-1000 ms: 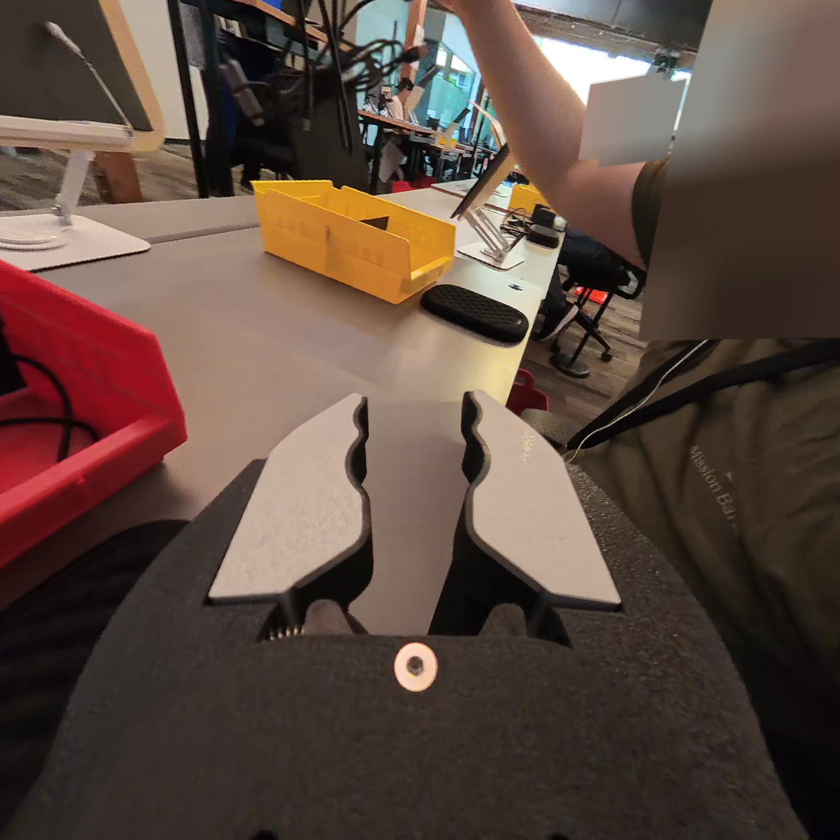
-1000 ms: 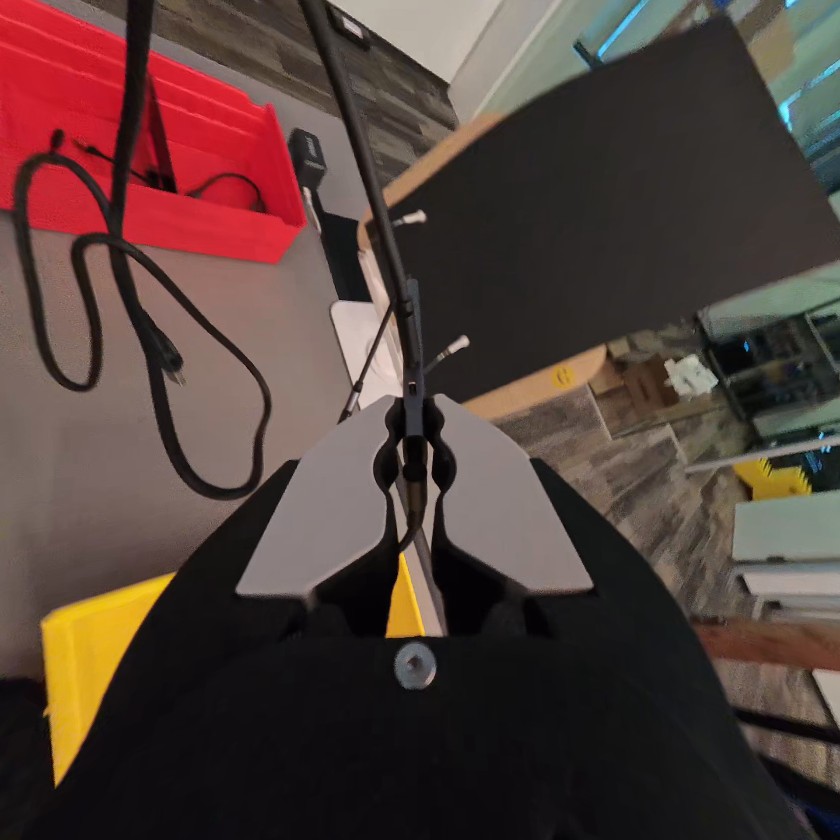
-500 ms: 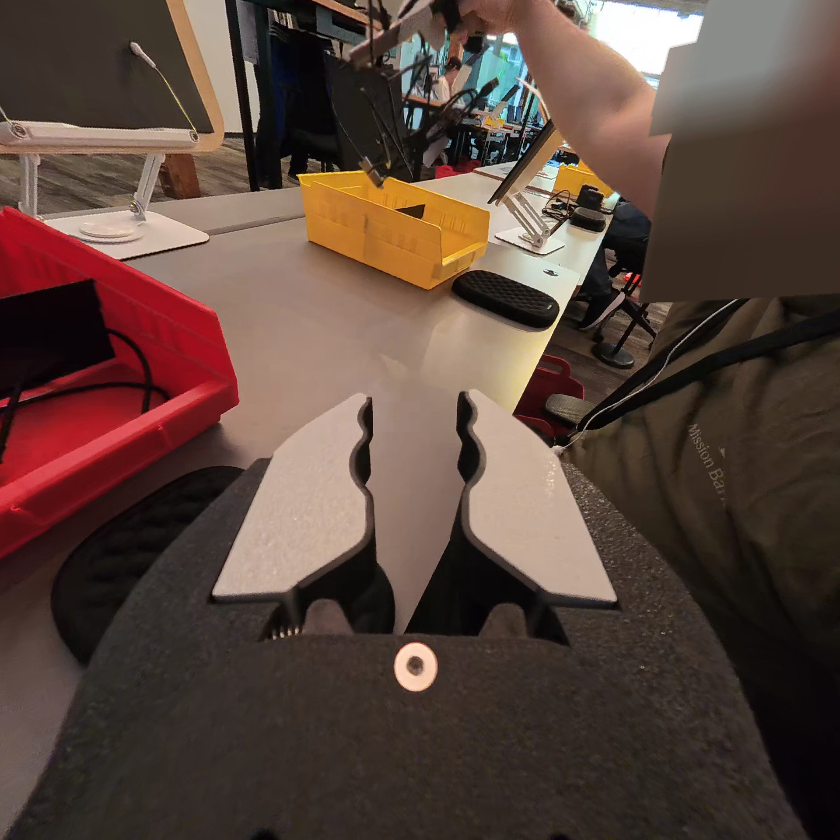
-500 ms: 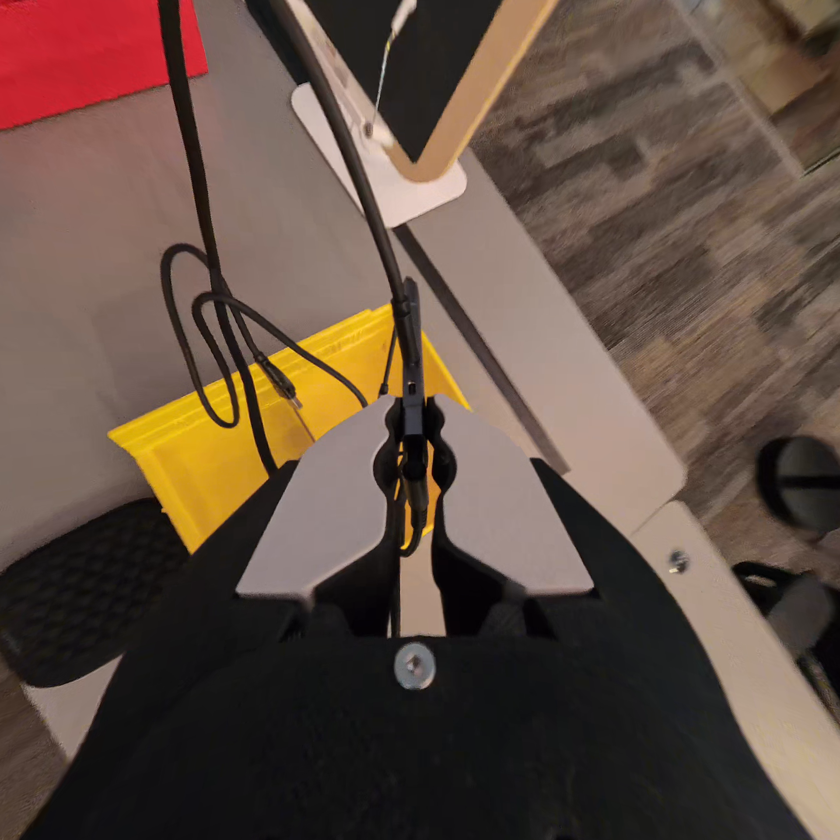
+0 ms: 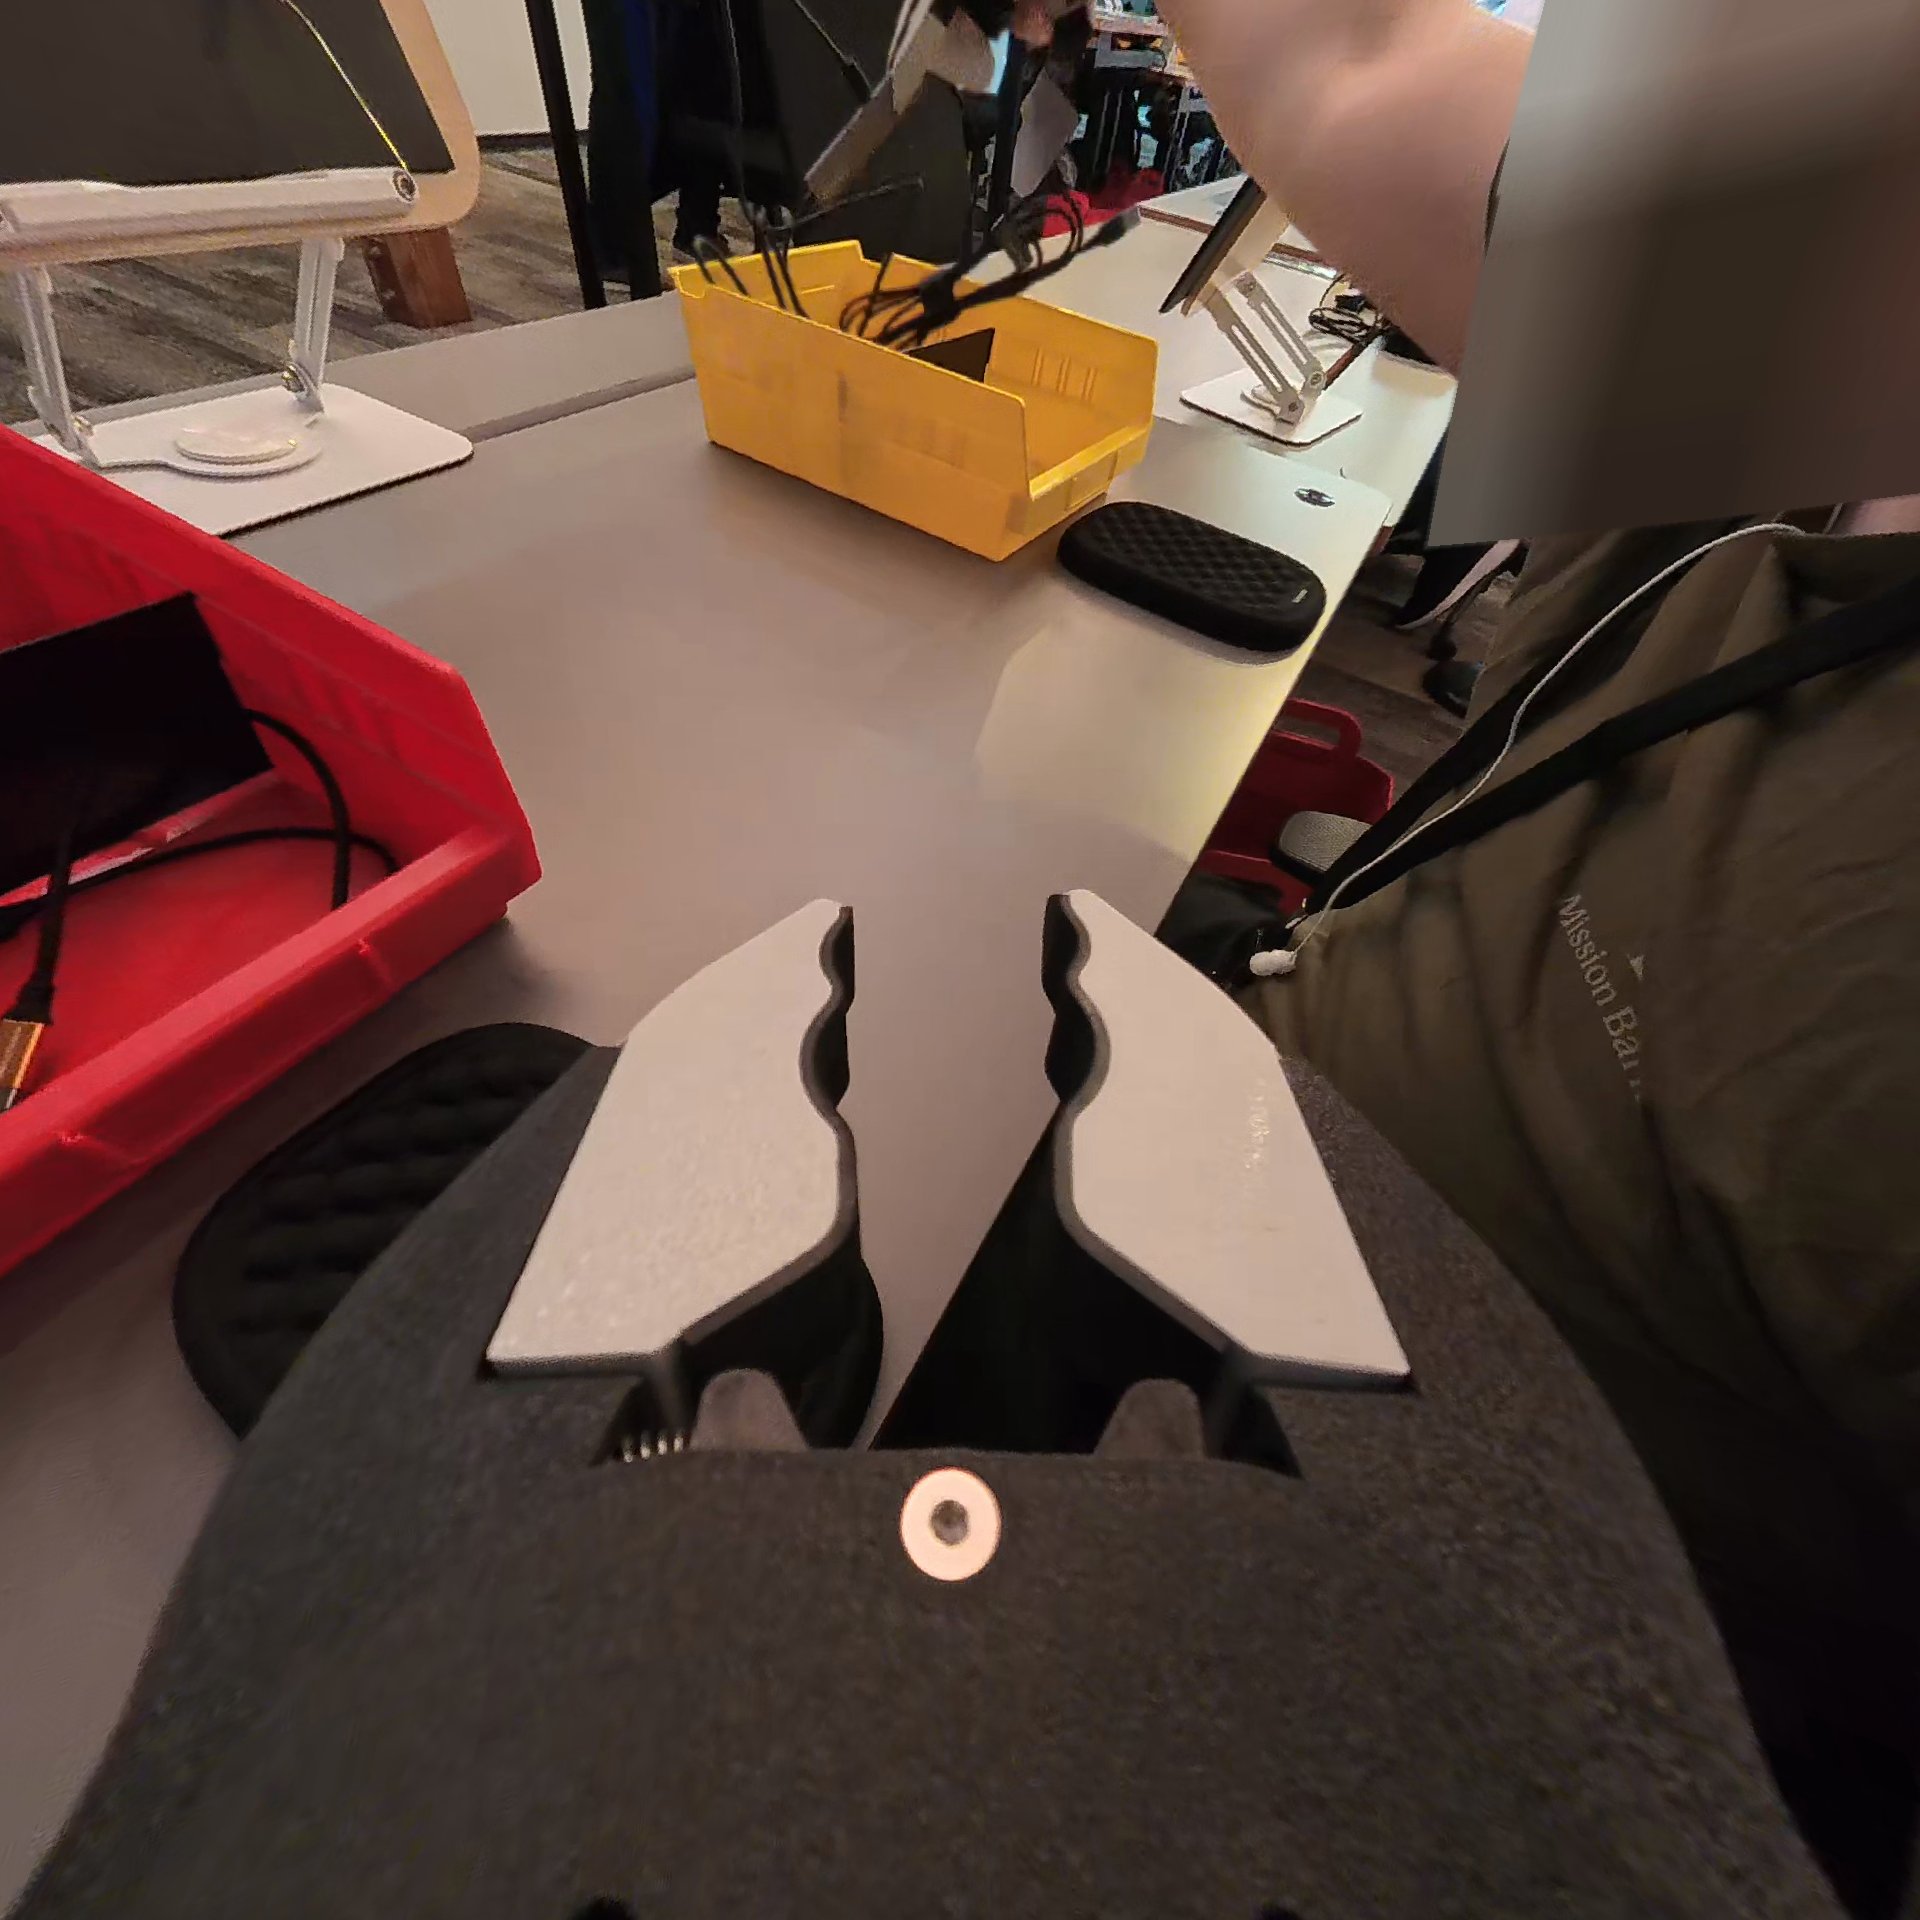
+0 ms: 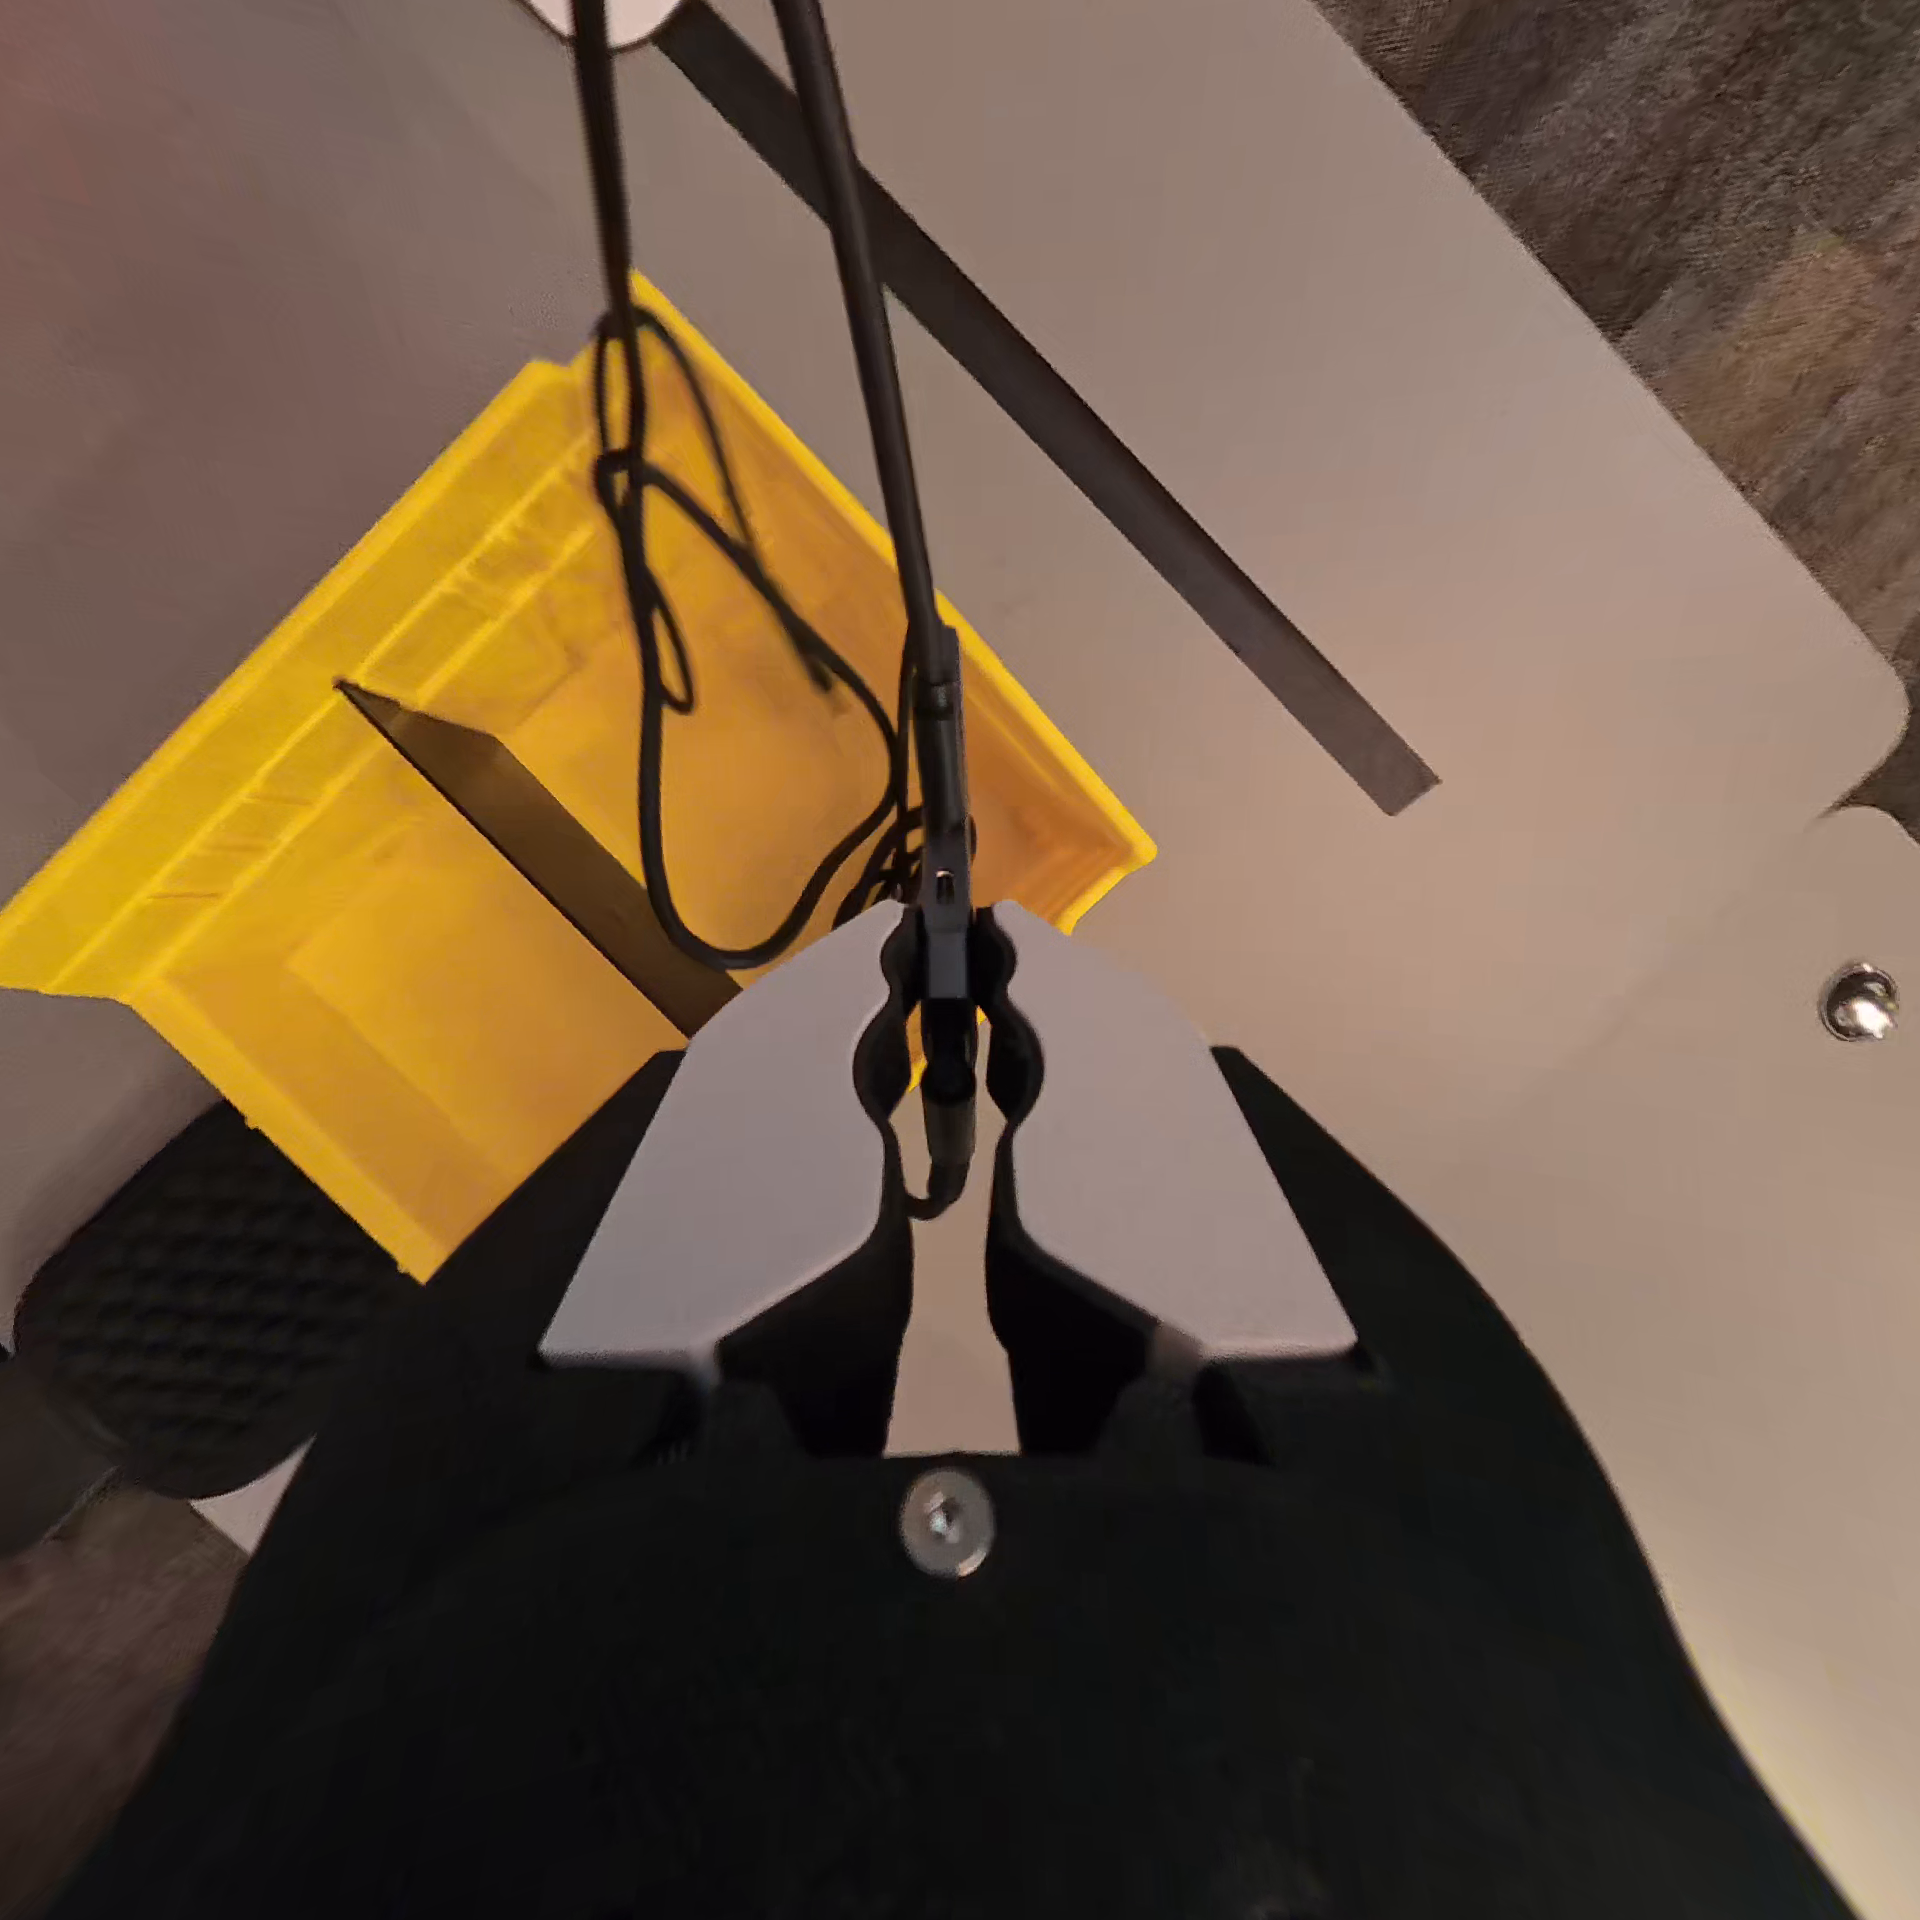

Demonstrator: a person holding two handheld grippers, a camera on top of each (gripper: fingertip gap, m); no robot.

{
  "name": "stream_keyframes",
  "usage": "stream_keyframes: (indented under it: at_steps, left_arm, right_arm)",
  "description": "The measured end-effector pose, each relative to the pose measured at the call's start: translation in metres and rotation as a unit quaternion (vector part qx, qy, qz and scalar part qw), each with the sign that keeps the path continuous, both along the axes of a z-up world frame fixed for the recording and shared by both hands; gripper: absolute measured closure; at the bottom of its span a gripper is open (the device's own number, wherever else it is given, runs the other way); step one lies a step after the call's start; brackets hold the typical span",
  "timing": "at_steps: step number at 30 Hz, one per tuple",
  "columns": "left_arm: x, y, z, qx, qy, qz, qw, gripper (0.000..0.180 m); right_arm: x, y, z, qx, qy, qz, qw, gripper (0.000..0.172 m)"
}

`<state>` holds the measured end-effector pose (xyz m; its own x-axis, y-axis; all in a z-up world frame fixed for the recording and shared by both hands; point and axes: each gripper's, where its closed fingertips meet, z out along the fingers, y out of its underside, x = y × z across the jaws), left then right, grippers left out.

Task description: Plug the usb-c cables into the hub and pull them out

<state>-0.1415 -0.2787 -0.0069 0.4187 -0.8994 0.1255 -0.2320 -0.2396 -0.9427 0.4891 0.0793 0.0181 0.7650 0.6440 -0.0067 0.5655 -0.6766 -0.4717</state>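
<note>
Hub point(image 6: 940, 790) clamped in the right tool point(image 6: 943, 935) hangs lengthwise over the yellow bin point(image 6: 312, 935), cables point(image 6: 665, 644) trailing in; left tool point(image 5: 948, 935) gapes bare.

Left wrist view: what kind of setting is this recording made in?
Probably an open-plan office or lab workspace: a long grey desk with yellow and red parts bins, tablet-like screens on white stands, and more desks behind.

Open grey table point(image 5: 727, 675) between red bin point(image 5: 312, 831) and yellow bin point(image 5: 935, 436) — wrist pad point(image 5: 1195, 571) beside it.
</note>
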Motion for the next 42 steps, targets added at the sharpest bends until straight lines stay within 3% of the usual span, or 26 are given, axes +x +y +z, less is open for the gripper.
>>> stream_keyframes:
  at_steps: [9,14,18,22,24,27,31,34,36,39,42]
  left_arm:
    - [0.023,0.010,0.003,0.000,-0.003,-0.028,1.000,0.147]
    - [0.031,0.005,0.004,0.011,0.000,-0.037,0.999,0.146]
    - [0.022,0.006,0.006,0.012,-0.006,-0.020,1.000,0.142]
    - [0.007,0.017,0.026,0.028,-0.030,-0.004,0.999,0.141]
    - [-0.001,0.027,0.040,0.047,-0.046,0.009,0.998,0.141]
    - [-0.016,0.057,0.054,0.087,-0.039,0.054,0.994,0.141]
    - [-0.033,0.114,0.057,0.112,0.016,0.111,0.987,0.141]
    - [-0.043,0.162,0.046,0.105,0.103,0.120,0.982,0.141]
    - [-0.049,0.193,0.033,0.101,0.178,0.120,0.971,0.141]
    - [-0.048,0.220,0.017,0.069,0.226,0.093,0.967,0.145]
    - [-0.044,0.234,-0.005,0.027,0.265,0.075,0.961,0.146]
  right_arm:
    - [-0.059,-0.001,-0.041,-0.062,-0.044,0.143,0.987,0.162]
    - [-0.062,0.014,-0.059,-0.074,-0.148,0.154,0.974,0.160]
    - [-0.059,0.011,-0.037,-0.023,-0.189,0.170,0.967,0.149]
    - [-0.054,0.001,0.022,0.073,-0.200,0.154,0.965,0.139]
    - [-0.066,-0.010,0.060,0.139,-0.168,0.142,0.966,0.139]
    - [-0.107,-0.037,0.123,0.289,-0.052,0.116,0.949,0.139]
    - [-0.167,-0.101,0.181,0.464,0.144,0.072,0.871,0.136]
    - [-0.205,-0.140,0.190,0.525,0.240,0.075,0.813,0.137]
    - [-0.231,-0.154,0.192,0.536,0.272,0.104,0.792,0.138]
    - [-0.258,-0.157,0.189,0.537,0.277,0.135,0.785,0.139]
    - [-0.276,-0.152,0.164,0.511,0.254,0.176,0.802,0.139]
